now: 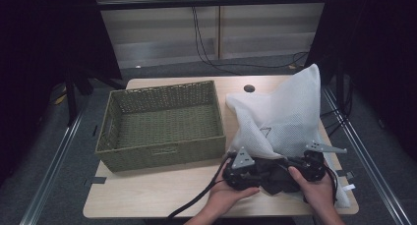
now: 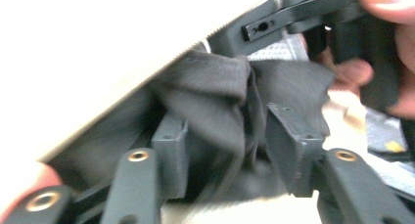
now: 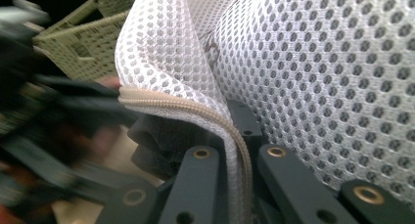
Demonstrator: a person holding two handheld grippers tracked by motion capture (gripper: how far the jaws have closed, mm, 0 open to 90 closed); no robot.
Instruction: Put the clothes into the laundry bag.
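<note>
- Fingers of the right gripper are clamped on the zippered edge of the white mesh laundry bag; in the right gripper view the beige zipper runs down between the two dark jaws, which stand nearly together.
- Left gripper has its jaws about half apart, with a fold of the dark grey garment lying between them; whether the pads actually press the cloth I cannot tell, and the picture is blurred.
- From above, both grippers sit side by side at the near right of the table, the garment bunched between the person's hands at the mouth of the bag.
- Bag itself stands slumped on the right half of the table, just beside the woven green basket, which holds nothing that I can see.
- Step in hand, as I judge it: moving the garment through the bag's opening while the right gripper holds that opening up.
- Next move calls for a firm pinch on the cloth by the left gripper, with the zipper edge kept lifted so the fabric does not snag.
</note>
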